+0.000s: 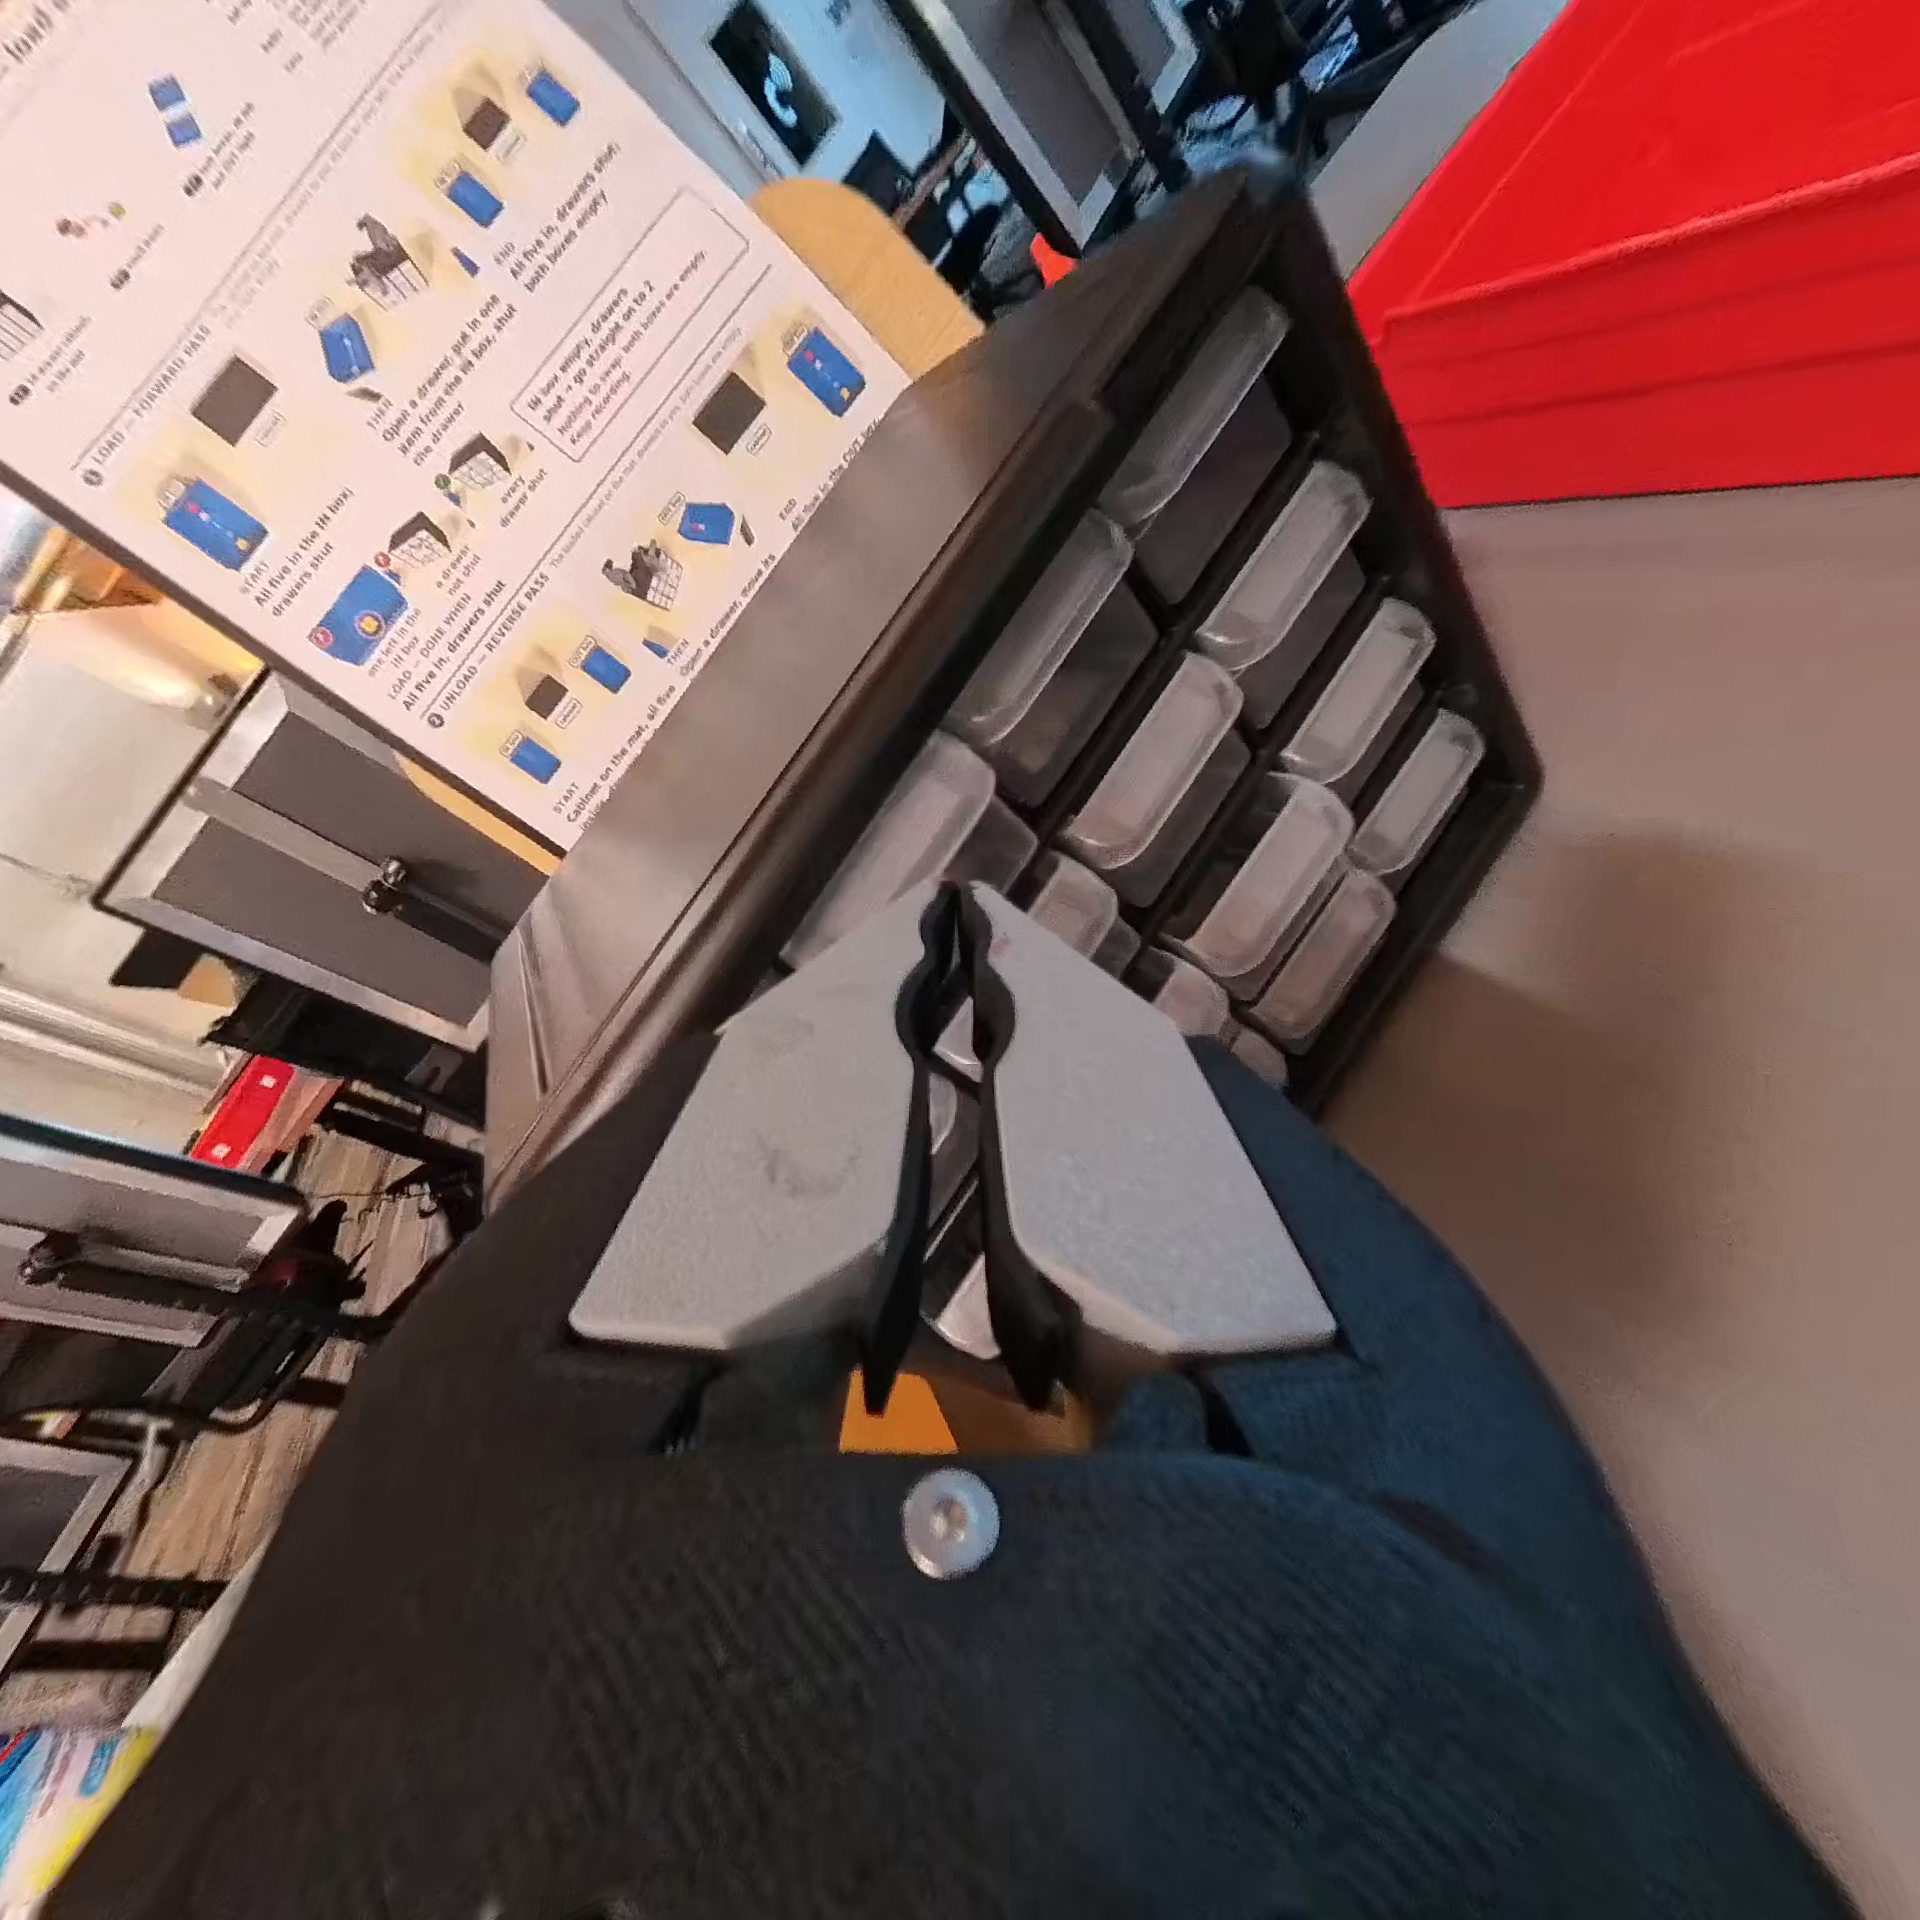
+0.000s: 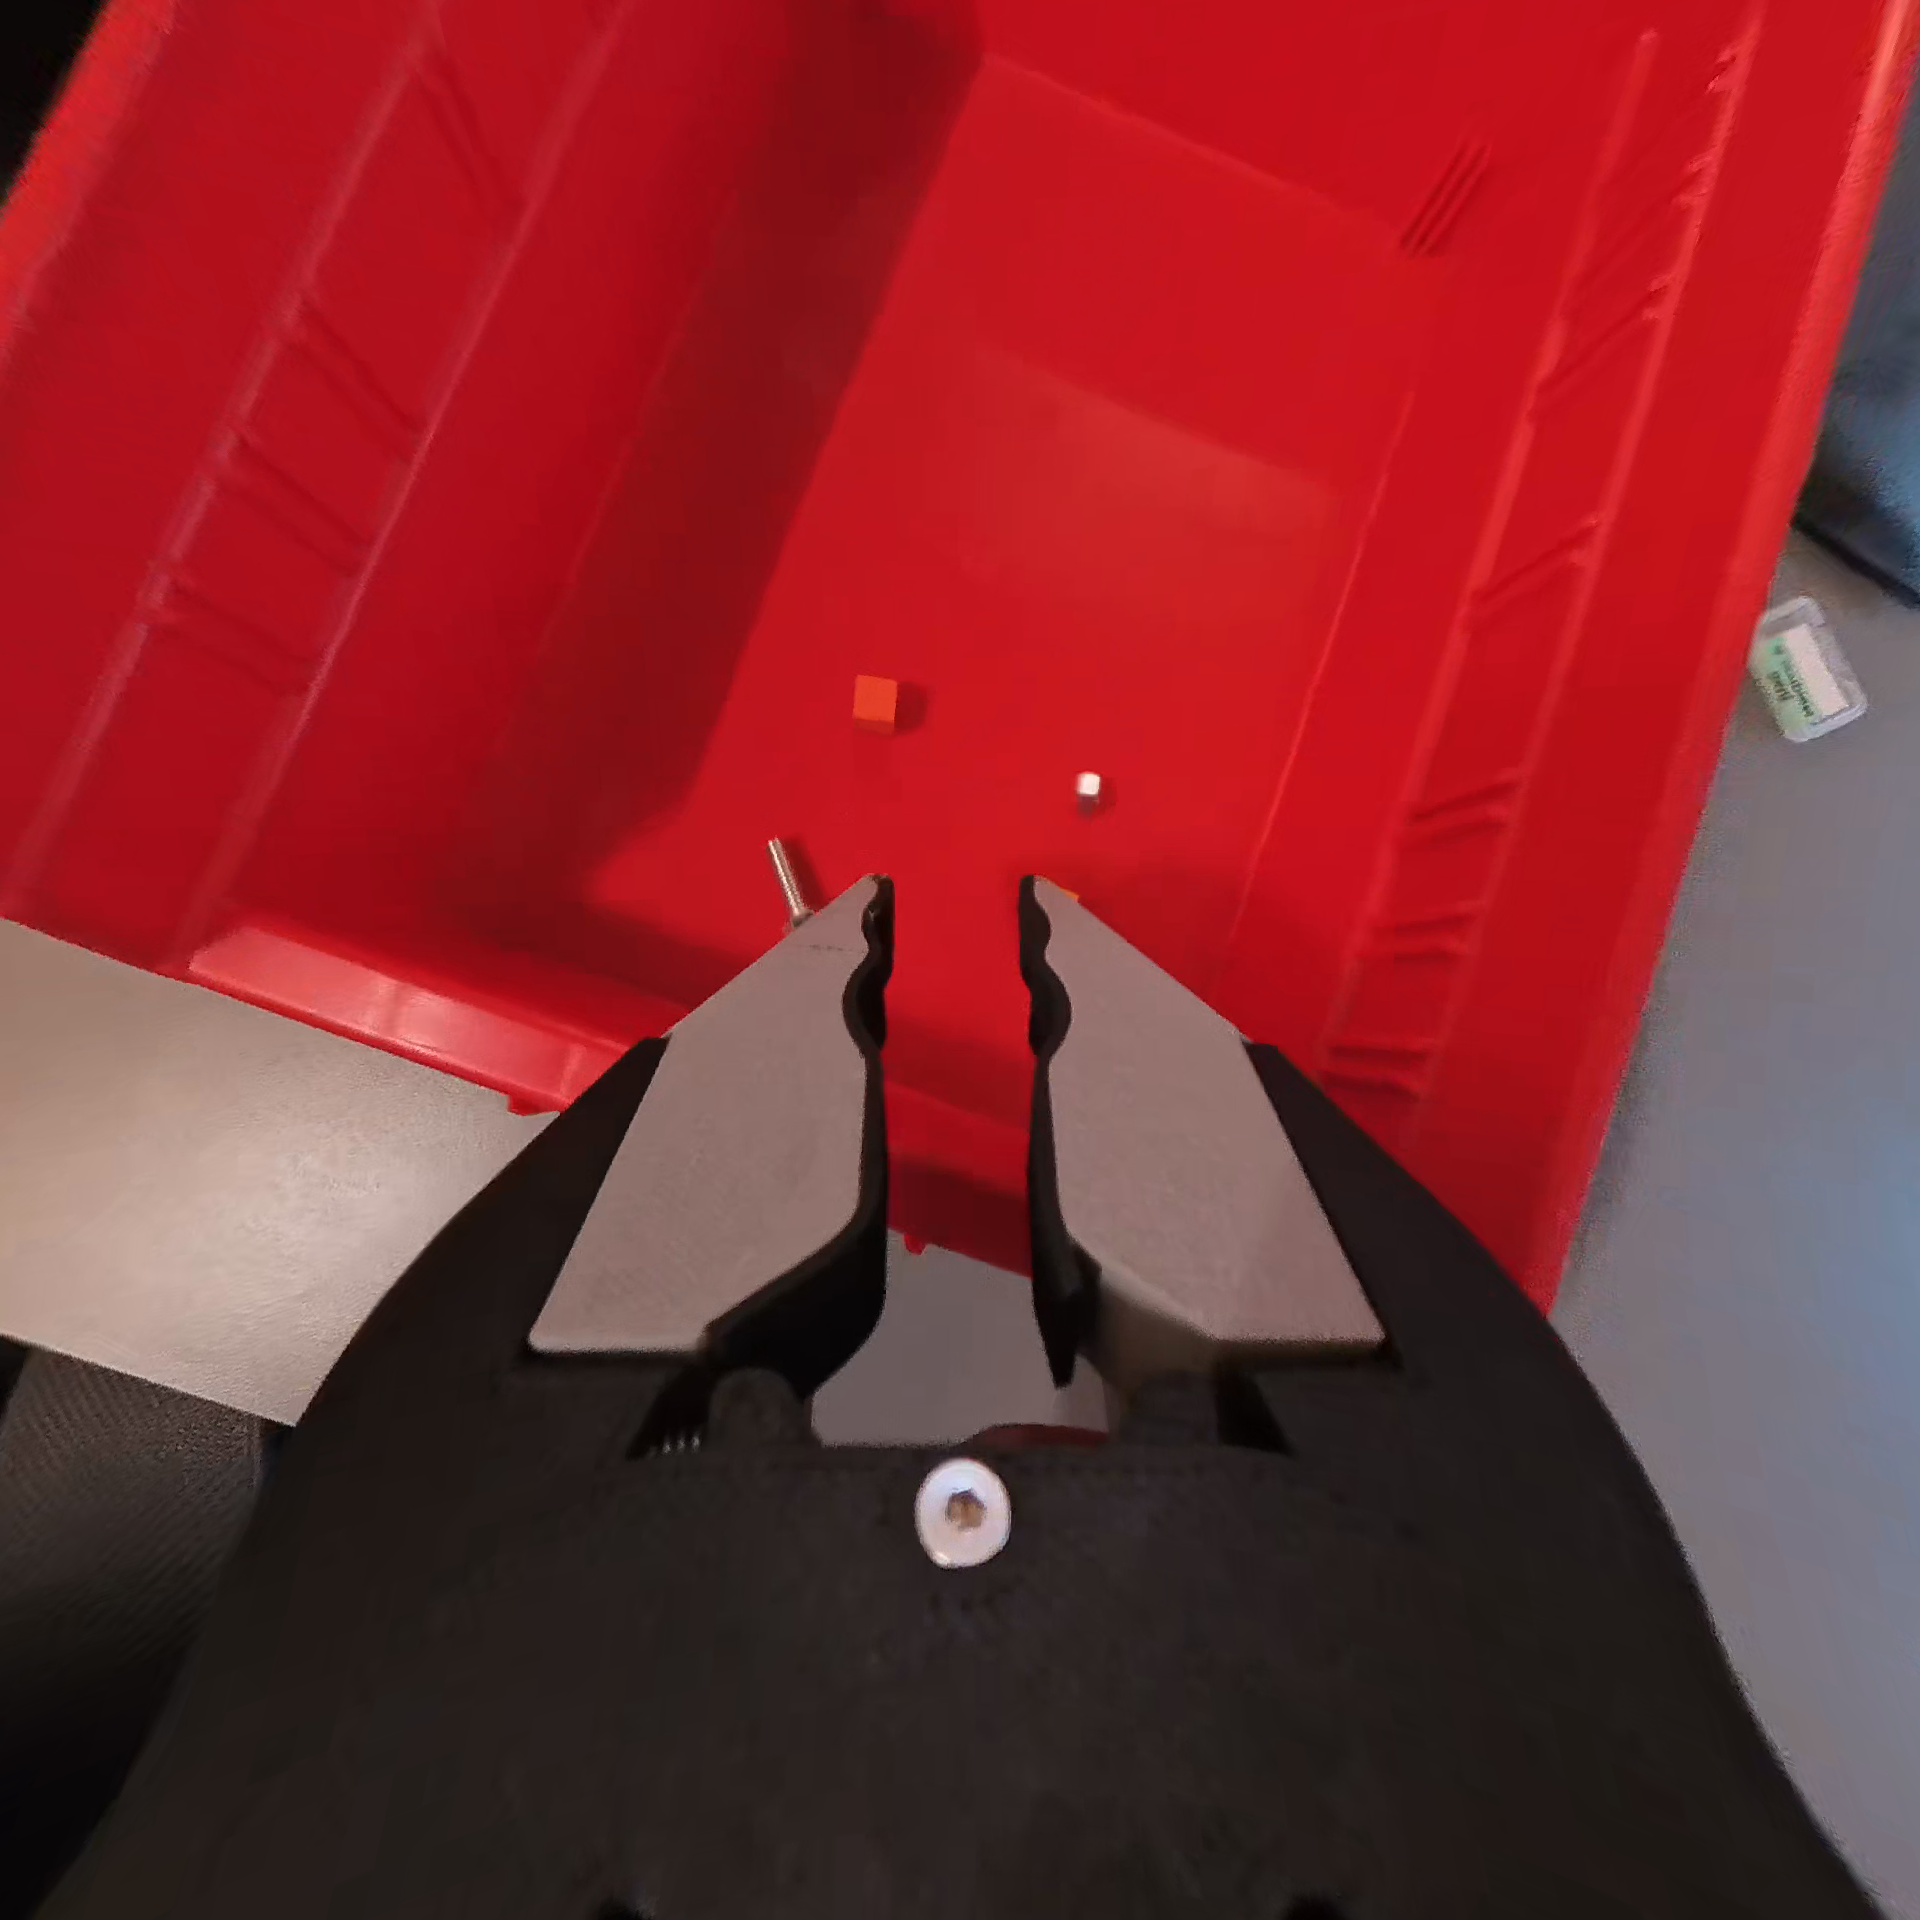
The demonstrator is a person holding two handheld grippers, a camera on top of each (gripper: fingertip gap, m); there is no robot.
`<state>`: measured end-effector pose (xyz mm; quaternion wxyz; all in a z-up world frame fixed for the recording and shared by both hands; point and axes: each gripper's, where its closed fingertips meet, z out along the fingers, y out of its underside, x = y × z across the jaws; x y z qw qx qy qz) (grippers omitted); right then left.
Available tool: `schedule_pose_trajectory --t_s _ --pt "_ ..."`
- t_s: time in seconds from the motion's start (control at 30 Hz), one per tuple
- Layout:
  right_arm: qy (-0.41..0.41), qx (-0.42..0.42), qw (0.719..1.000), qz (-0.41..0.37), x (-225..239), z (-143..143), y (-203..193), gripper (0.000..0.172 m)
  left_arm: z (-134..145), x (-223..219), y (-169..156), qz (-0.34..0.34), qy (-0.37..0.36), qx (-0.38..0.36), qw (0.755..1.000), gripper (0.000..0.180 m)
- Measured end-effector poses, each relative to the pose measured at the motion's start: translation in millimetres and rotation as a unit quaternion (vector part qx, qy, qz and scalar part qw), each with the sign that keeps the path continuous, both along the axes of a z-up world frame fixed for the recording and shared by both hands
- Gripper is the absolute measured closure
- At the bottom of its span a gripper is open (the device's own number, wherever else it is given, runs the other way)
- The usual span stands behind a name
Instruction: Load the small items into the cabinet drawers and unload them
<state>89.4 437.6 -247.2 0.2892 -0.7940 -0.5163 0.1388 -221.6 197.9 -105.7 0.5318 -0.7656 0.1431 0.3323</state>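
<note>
A black cabinet (image 1: 831,623) with several clear drawers (image 1: 1153,779), all pushed in, fills the middle of the left wrist view. My left gripper (image 1: 954,909) is shut, its tips together just in front of the near drawers; I cannot tell whether it touches one. My right gripper (image 2: 954,899) is open and empty over the floor of a red bin (image 2: 416,416). In the bin lie an orange cube (image 2: 875,698), a small silver piece (image 2: 1088,783) and a metal screw (image 2: 787,878) beside my left fingertip. A small orange thing (image 2: 1070,891) peeks out behind the right fingertip.
The red bin also shows right of the cabinet in the left wrist view (image 1: 1662,312). A white instruction poster (image 1: 364,364) stands behind the cabinet. A small clear case with a green label (image 2: 1808,670) lies on the grey table (image 2: 260,1143) right of the bin.
</note>
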Motion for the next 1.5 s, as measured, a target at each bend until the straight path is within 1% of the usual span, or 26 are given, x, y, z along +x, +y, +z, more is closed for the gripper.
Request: schedule_pose_trajectory --t_s 0.03,0.2,0.27,0.4,0.43,0.53,0.63,0.7,0.77,0.87,0.93,1.03,1.13,1.2,1.3,1.4,1.5 --pt "0.009 0.003 1.0 -0.001 -0.6 4.3 -0.6 0.151 -2.8 -4.7 2.6 0.007 0.0 -0.003 1.0 0.18" --pt "0.059 0.023 0.998 0.004 -7.4 28.6 -10.9 0.151 -11.1 -19.3 8.0 0.021 -0.019 -0.007 1.0 0.18" --pt "0.088 0.032 0.996 0.015 -14.4 42.8 -20.8 0.151 -9.2 -16.2 0.5 0.016 -0.026 0.003 1.0 0.179" --pt "0.148 0.035 0.987 0.059 -34.0 74.1 -52.5 0.148 -3.3 -14.1 -26.8 0.018 -0.041 0.032 0.998 0.175" --pt "0.16 0.035 0.984 0.072 -39.5 81.2 -61.3 0.148 -0.5 -19.5 -33.6 0.029 -0.033 0.038 0.998 0.172" --pt "0.183 0.043 0.976 0.111 -55.9 98.0 -86.7 0.147 12.3 -40.3 -49.6 0.072 0.024 0.051 0.996 0.161" --pt "0.202 0.053 0.968 0.141 -71.3 107.7 -107.9 0.147 22.4 -45.9 -50.3 0.08 0.08 0.061 0.992 0.152" --pt "0.219 0.043 0.961 0.161 -81.5 111.5 -122.7 0.147 25.4 -49.7 -44.8 0.084 0.134 0.067 0.985 0.149" --pt "0.239 0.031 0.955 0.175 -89.7 115.7 -134.5 0.147 21.2 -51.2 -37.3 0.08 0.183 0.065 0.978 0.145" --pt "0.263 0.01 0.945 0.193 -96.5 120.9 -148.0 0.147 17.3 -46.8 -32.6 0.069 0.259 0.075 0.96 0.152" --pt "0.268 -0.002 0.943 0.2 -98.1 120.0 -153.0 0.147 16.6 -45.5 -33.0 0.068 0.295 0.08 0.95 0.155" --pt "0.261 -0.008 0.944 0.202 -98.3 114.3 -155.2 0.146 13.4 -45.5 -33.8 0.067 0.304 0.075 0.947 0.151" --pt "0.258 -0.011 0.945 0.204 -96.5 109.9 -156.0 0.146 12.7 -43.6 -35.6 0.061 0.284 0.072 0.954 0.156" --pt "0.258 -0.014 0.944 0.203 -94.9 108.0 -156.0 0.146 13.5 -43.5 -35.5 0.06 0.285 0.068 0.954 0.157" --pt "0.264 -0.02 0.943 0.202 -92.8 107.1 -155.5 0.146 16.4 -44.6 -33.0 0.059 0.314 0.062 0.946 0.159" --pt "0.276 -0.03 0.939 0.204 -89.9 109.3 -157.7 0.146 14.5 -43.6 -32.5 0.062 0.368 0.05 0.926 0.163" --pt "0.285 -0.038 0.935 0.208 -86.2 111.5 -160.1 0.146 9.3 -43.6 -33.0 0.064 0.393 0.039 0.916 0.163"
